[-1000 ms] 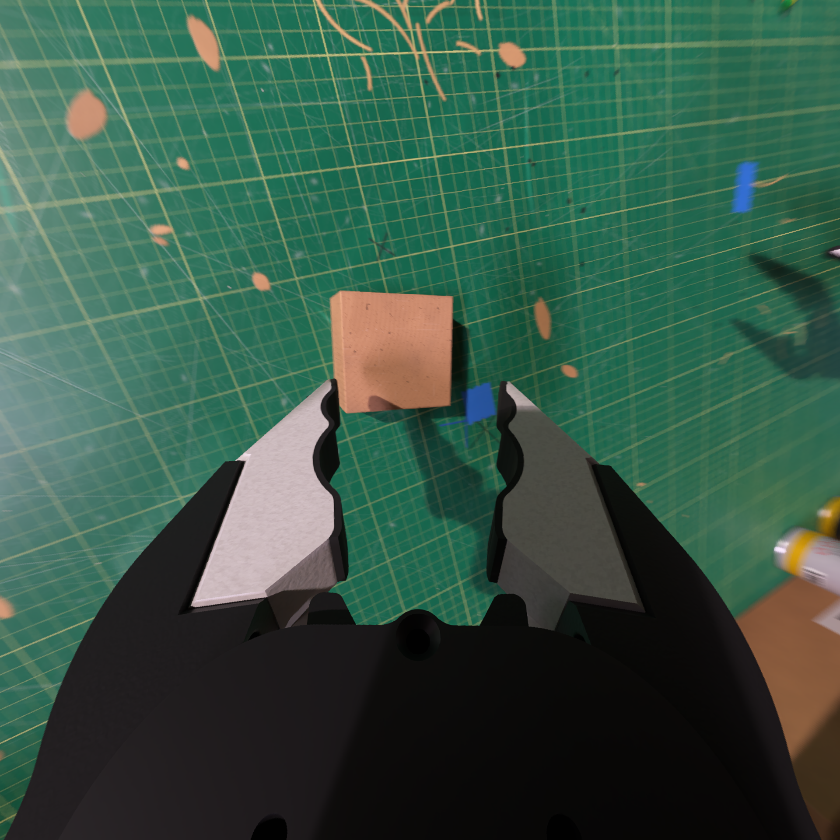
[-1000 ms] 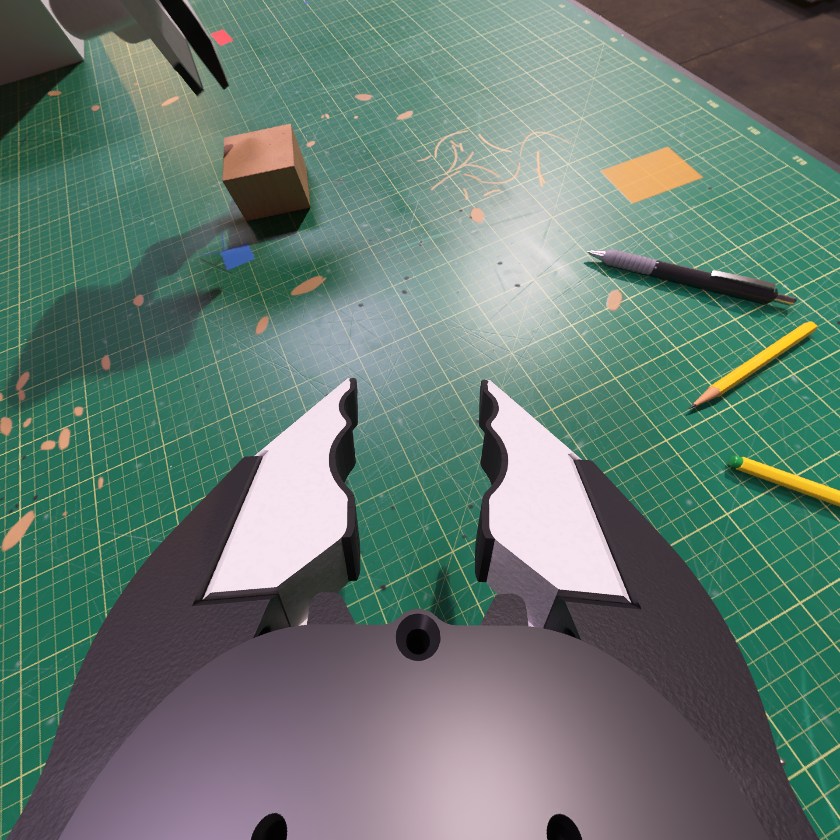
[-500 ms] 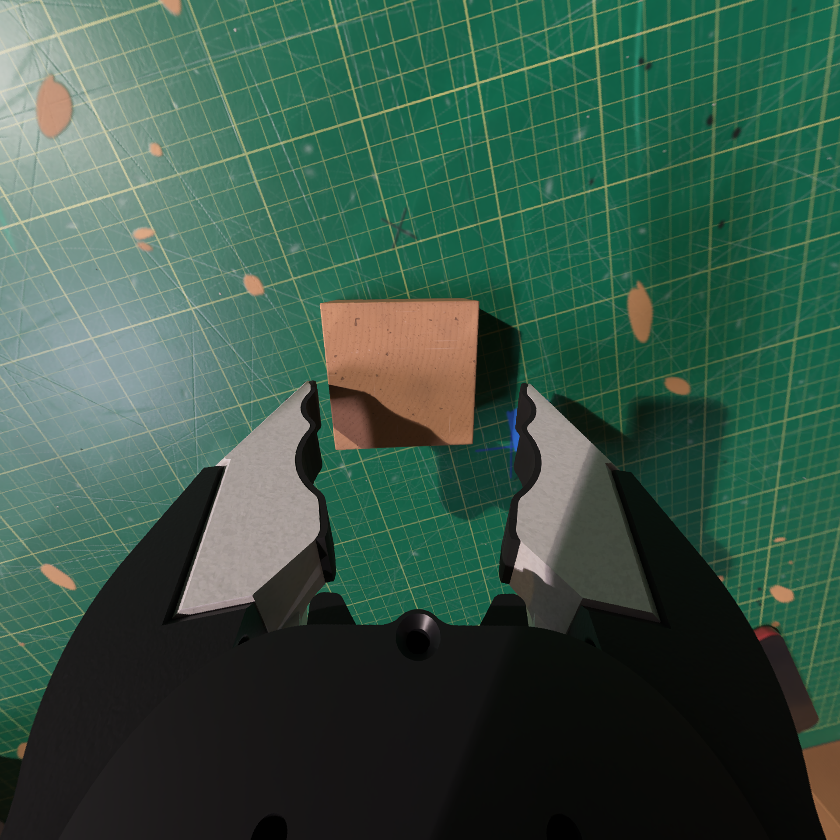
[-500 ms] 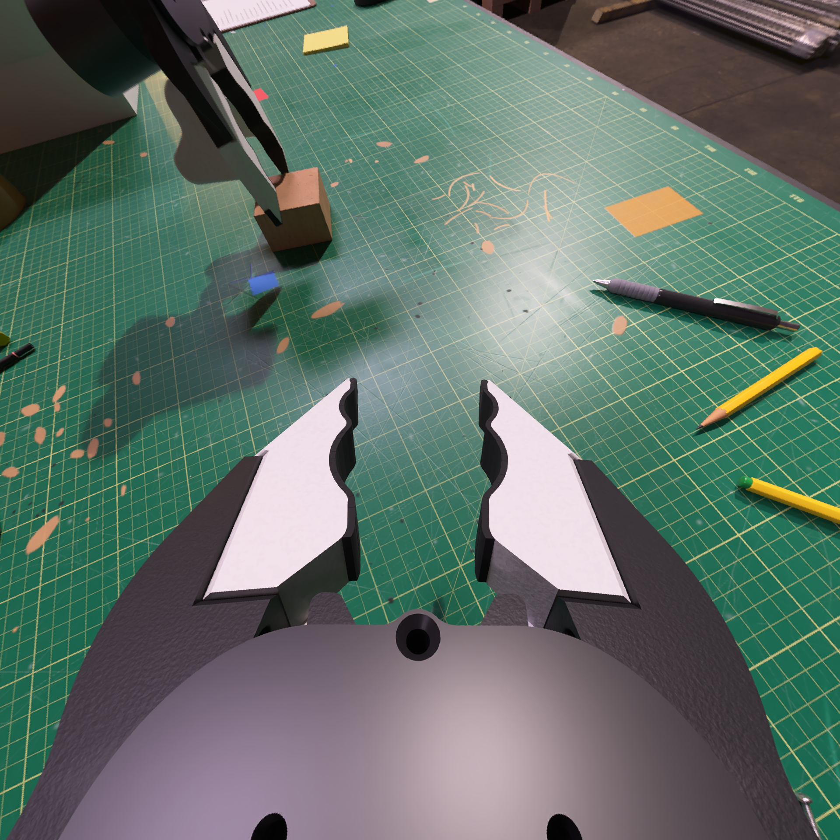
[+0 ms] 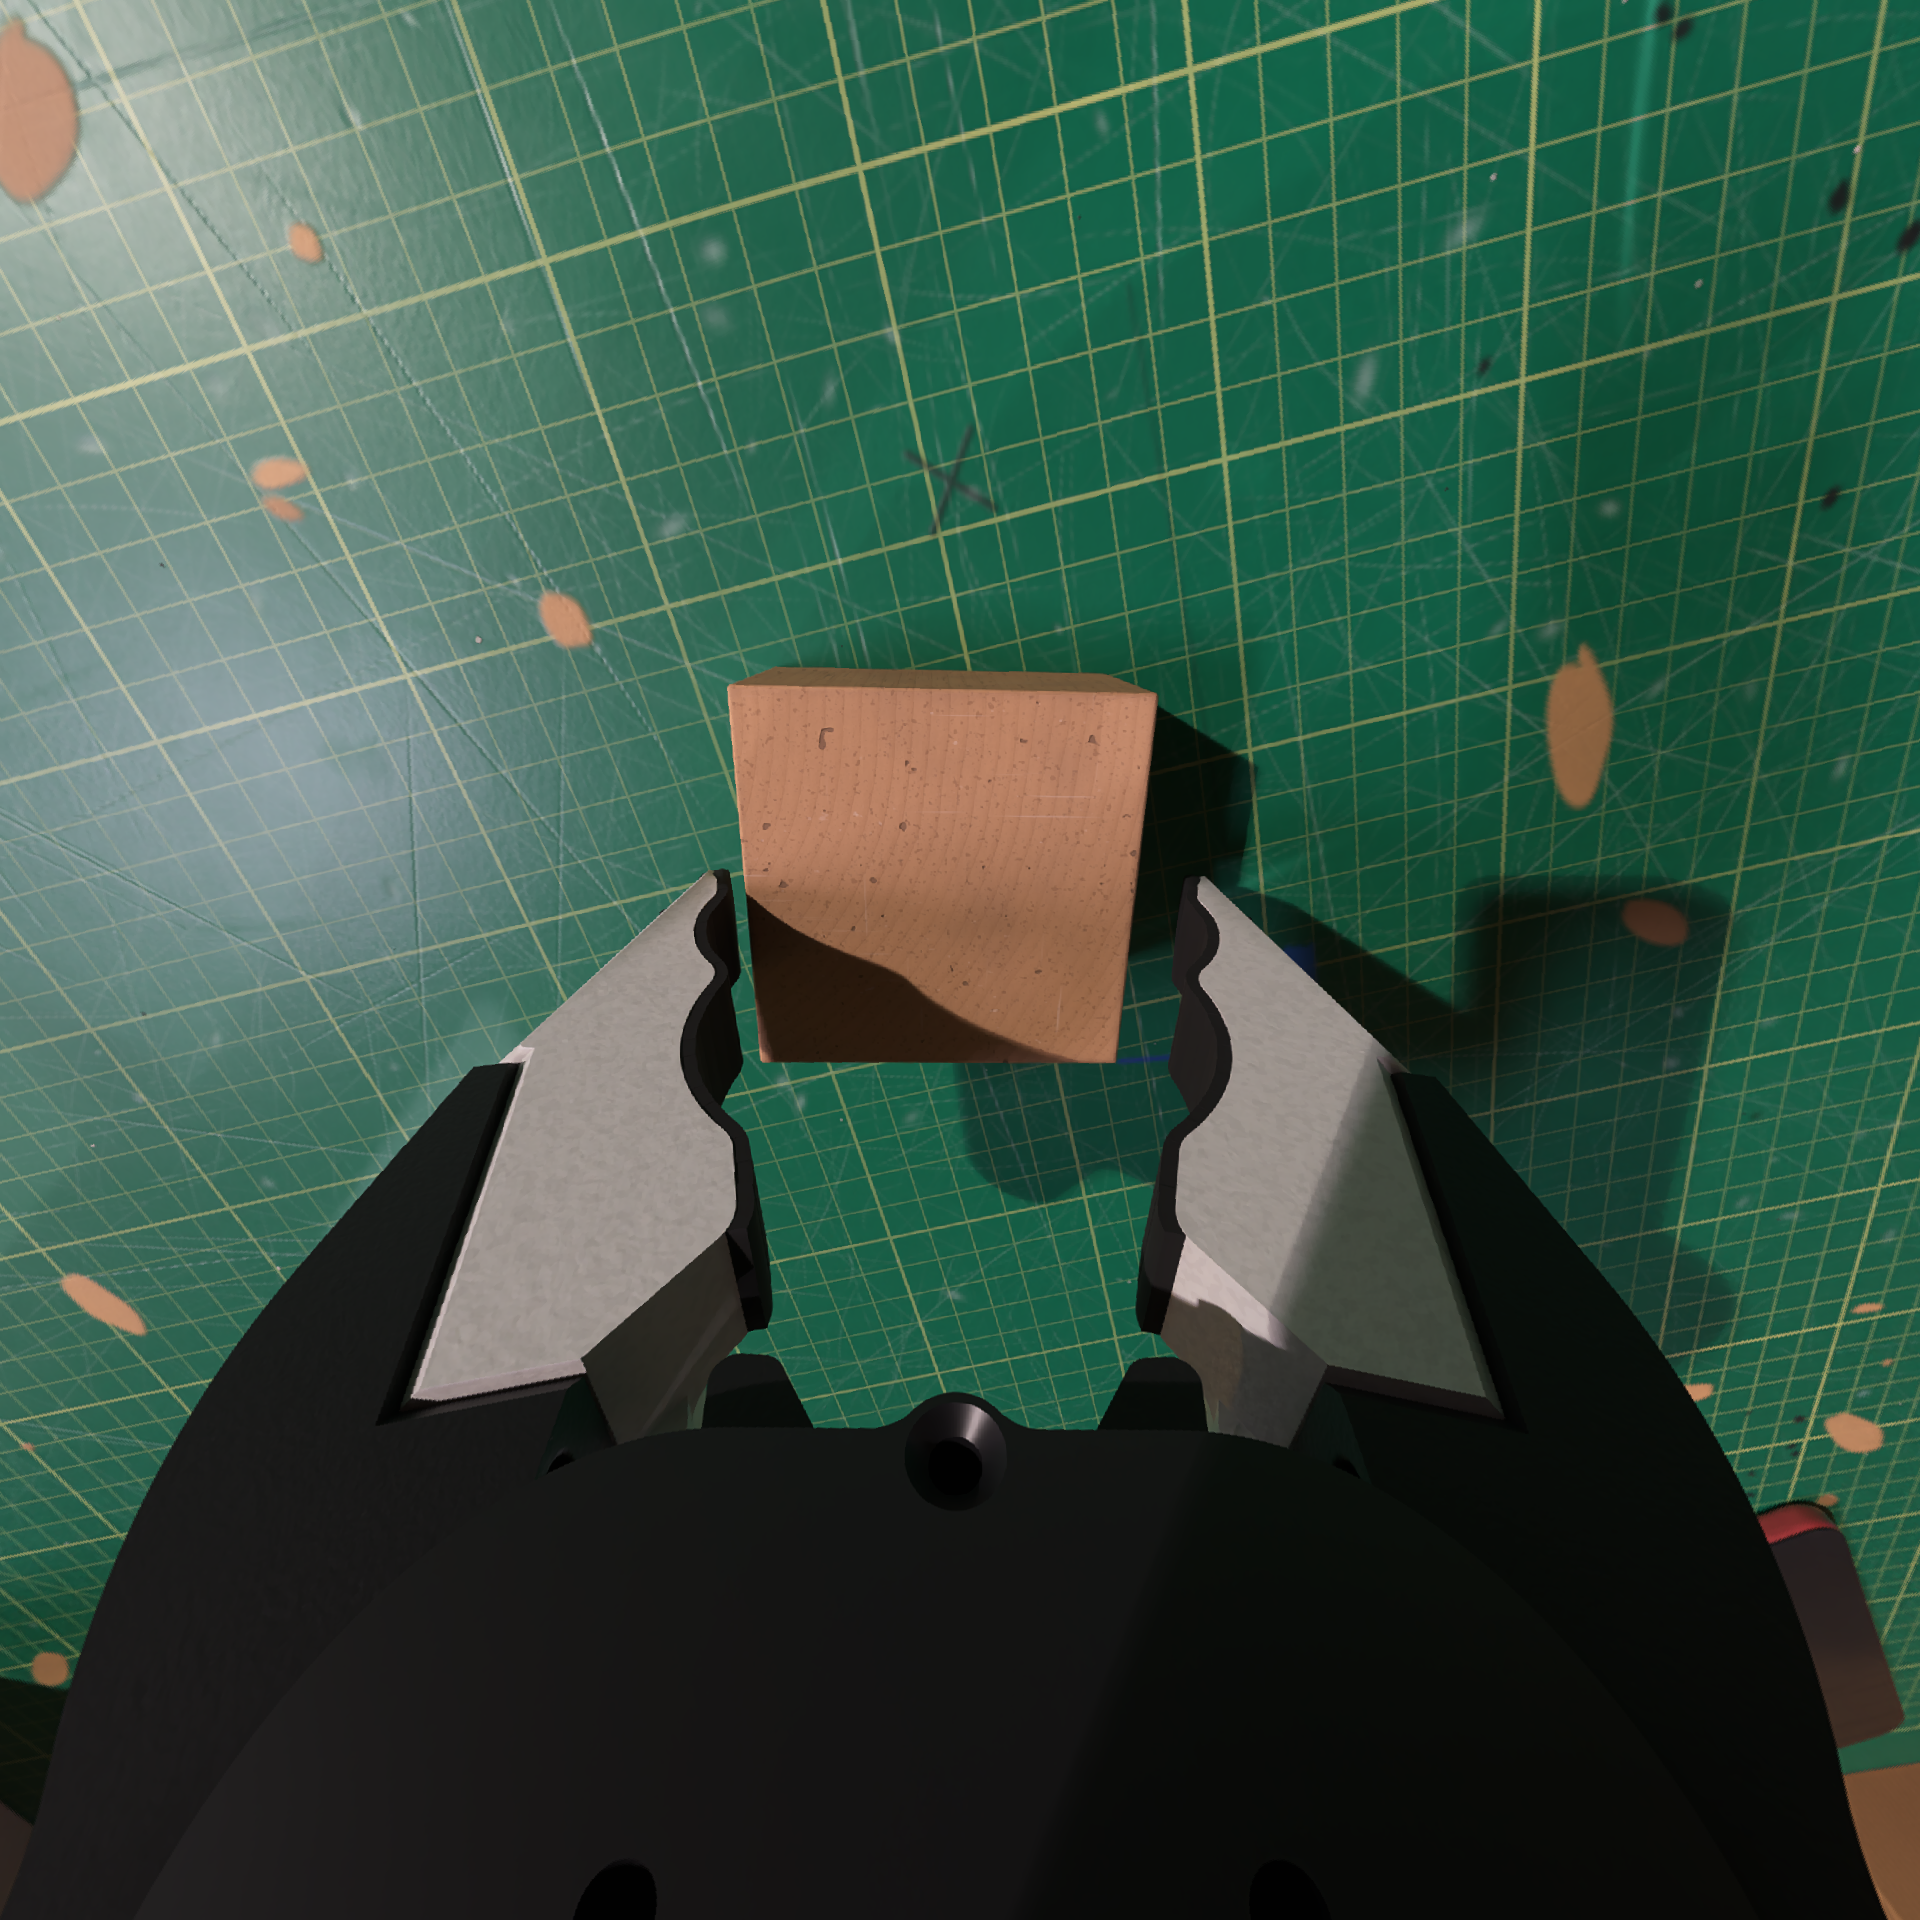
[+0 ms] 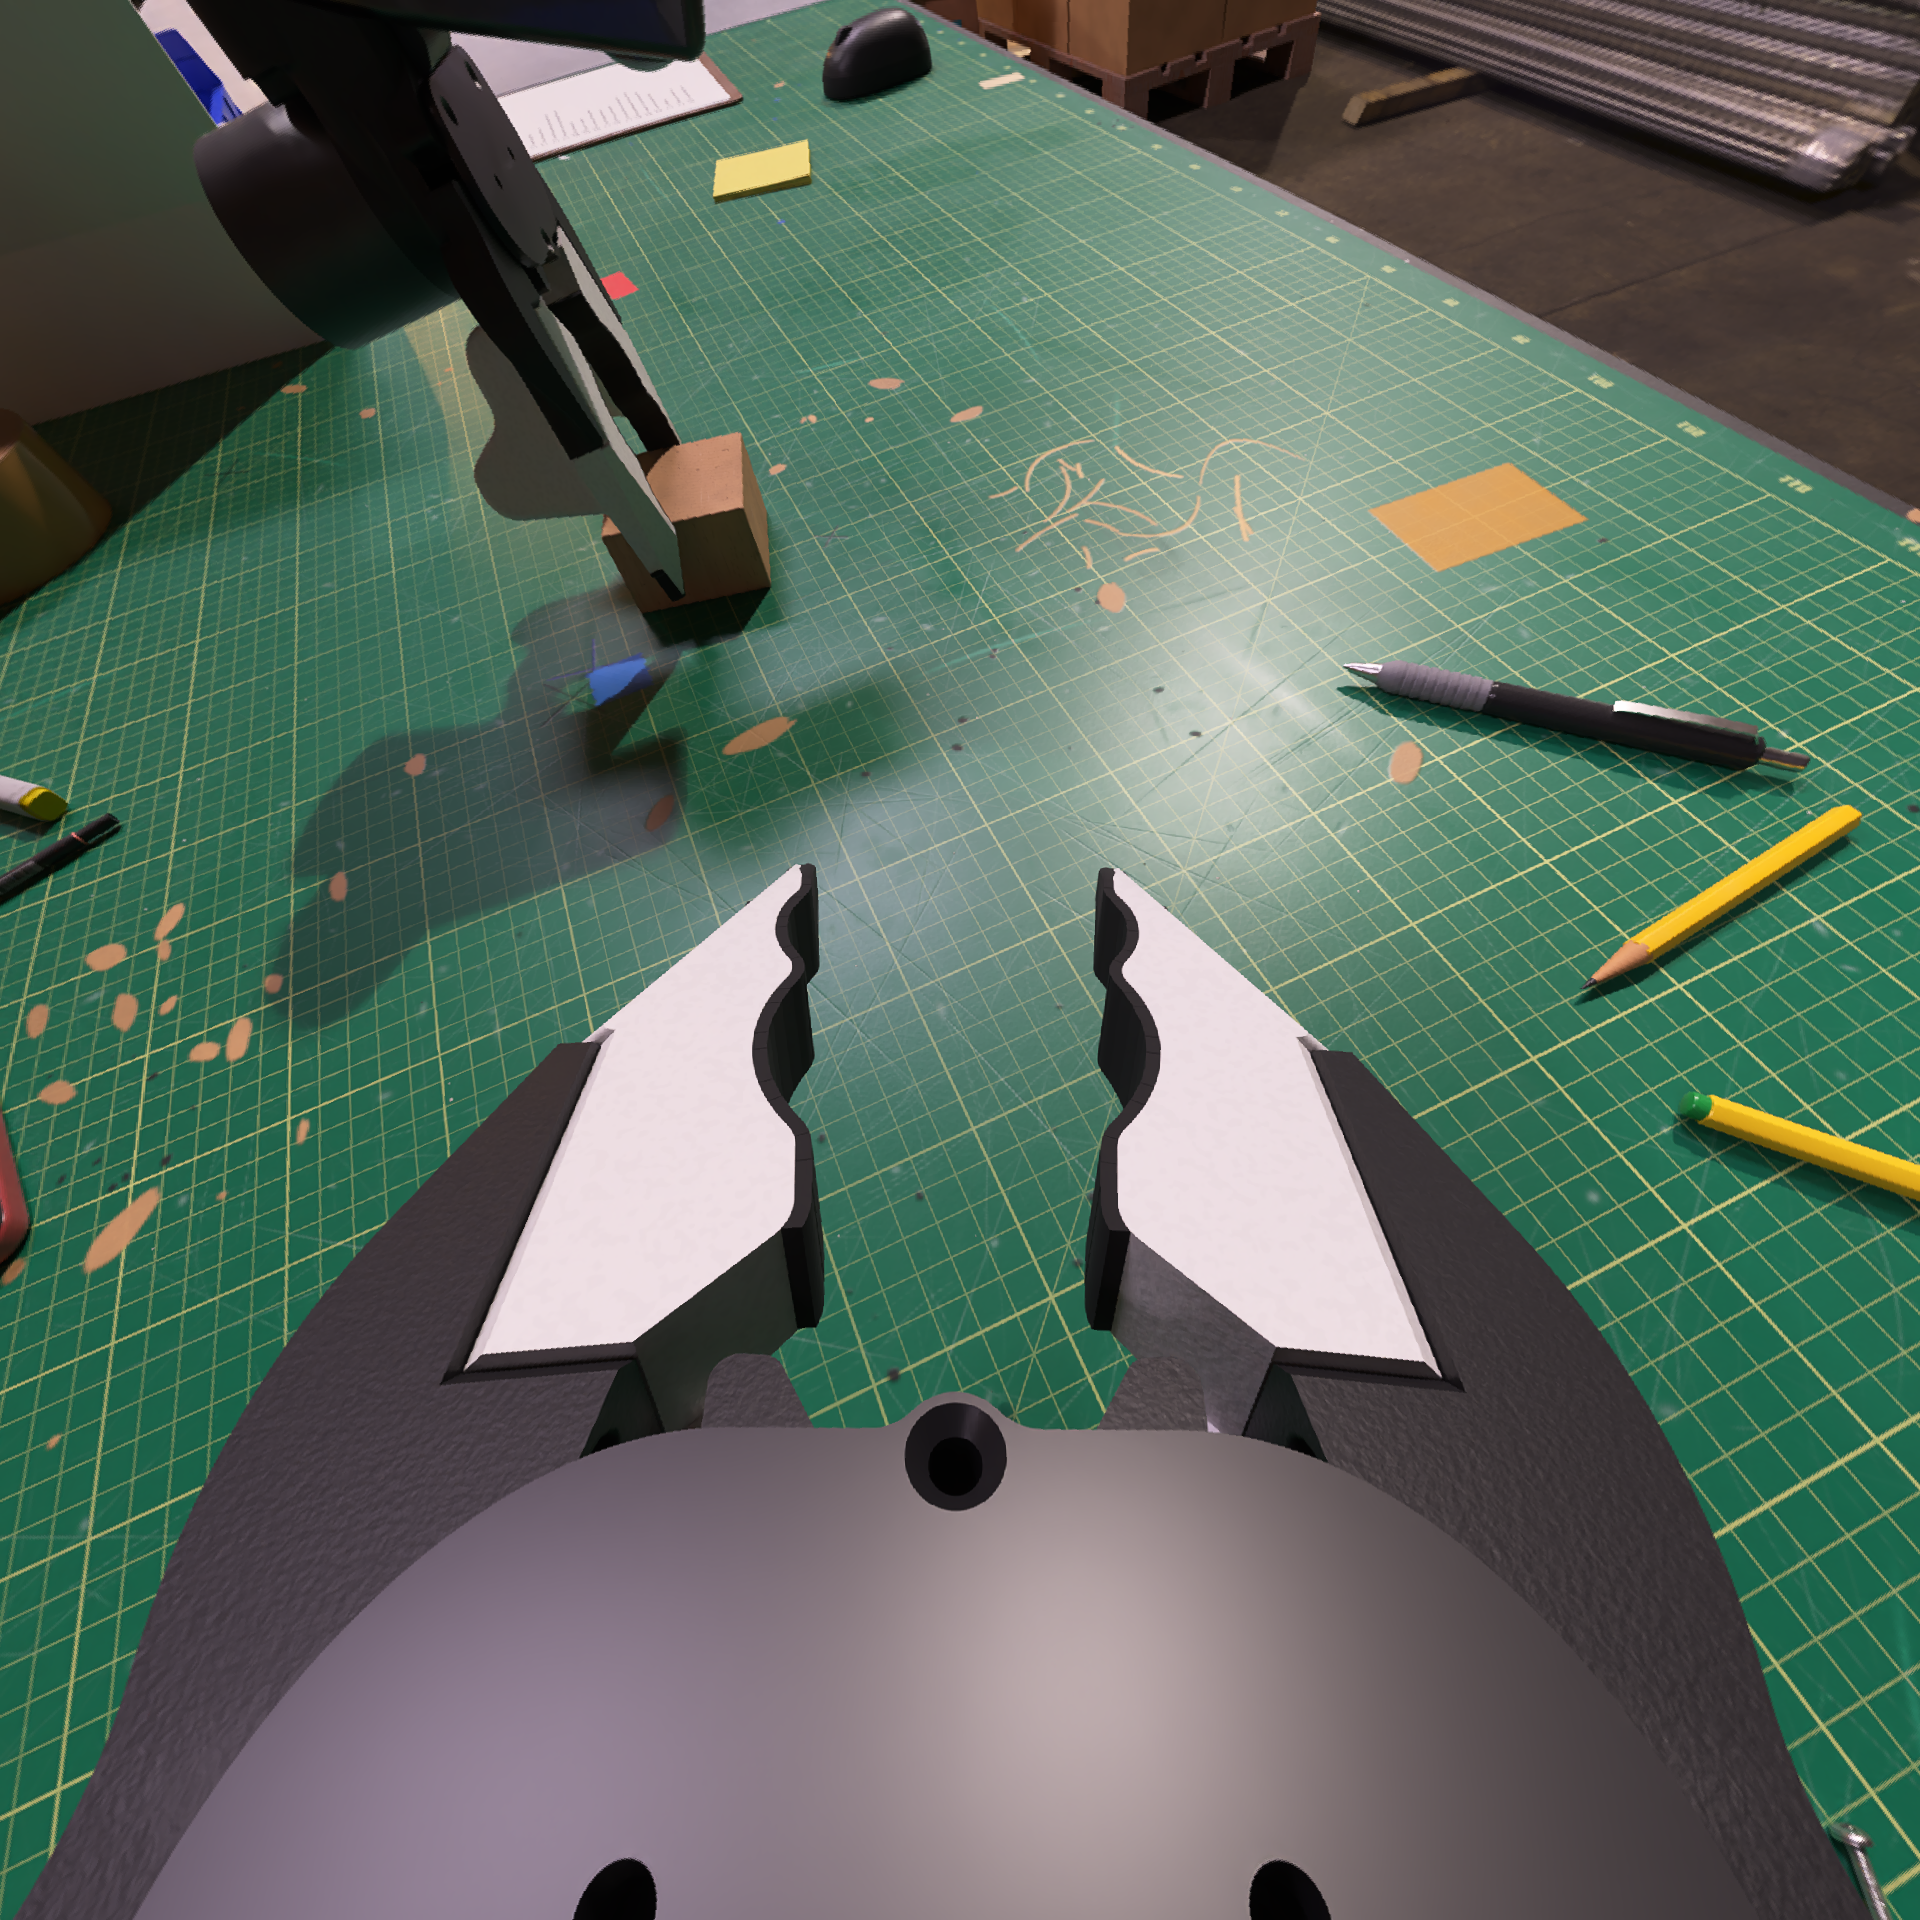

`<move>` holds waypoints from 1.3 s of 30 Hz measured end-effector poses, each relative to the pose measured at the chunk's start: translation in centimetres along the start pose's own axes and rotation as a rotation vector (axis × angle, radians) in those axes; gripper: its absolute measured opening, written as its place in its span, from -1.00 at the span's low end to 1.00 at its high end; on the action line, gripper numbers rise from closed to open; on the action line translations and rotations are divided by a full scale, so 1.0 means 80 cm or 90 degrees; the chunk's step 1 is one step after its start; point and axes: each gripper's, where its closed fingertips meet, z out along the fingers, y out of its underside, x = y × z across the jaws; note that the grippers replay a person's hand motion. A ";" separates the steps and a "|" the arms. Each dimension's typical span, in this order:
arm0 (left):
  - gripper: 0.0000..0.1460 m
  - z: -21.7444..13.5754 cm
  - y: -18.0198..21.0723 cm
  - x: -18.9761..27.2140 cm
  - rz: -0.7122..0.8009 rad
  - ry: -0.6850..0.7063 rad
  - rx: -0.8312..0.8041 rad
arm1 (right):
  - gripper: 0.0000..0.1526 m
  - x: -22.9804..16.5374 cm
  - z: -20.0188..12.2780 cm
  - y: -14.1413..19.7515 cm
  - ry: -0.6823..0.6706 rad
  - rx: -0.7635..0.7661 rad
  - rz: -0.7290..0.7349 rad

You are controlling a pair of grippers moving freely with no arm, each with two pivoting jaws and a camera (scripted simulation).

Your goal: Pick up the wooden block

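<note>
The wooden block (image 5: 940,873) is a tan cube standing on the green cutting mat (image 5: 1351,416). My left gripper (image 5: 958,888) is open and looks down on the block. Its two fingertips straddle the block's near half, with a thin gap on the left side and a wider one on the right. In the right wrist view the block (image 6: 727,499) sits far left with the left gripper (image 6: 667,514) reaching down around it. My right gripper (image 6: 956,878) is open and empty, hovering over bare mat well short of the block.
A black pen (image 6: 1579,712) and two yellow pencils (image 6: 1725,894) (image 6: 1808,1143) lie to the right. A blue tape scrap (image 6: 613,677) lies just before the block. A yellow sticky pad (image 6: 762,168) and a clipboard (image 6: 613,104) lie at the back. The mat's edge (image 6: 1558,343) runs along the right.
My left gripper has come down and forward and opened wider, so its fingers now flank the block. The right gripper has drawn back a little and stays open.
</note>
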 end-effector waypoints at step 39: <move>0.01 -0.093 -0.040 0.059 0.000 0.346 0.279 | -0.31 0.008 0.002 0.011 0.014 -0.015 0.010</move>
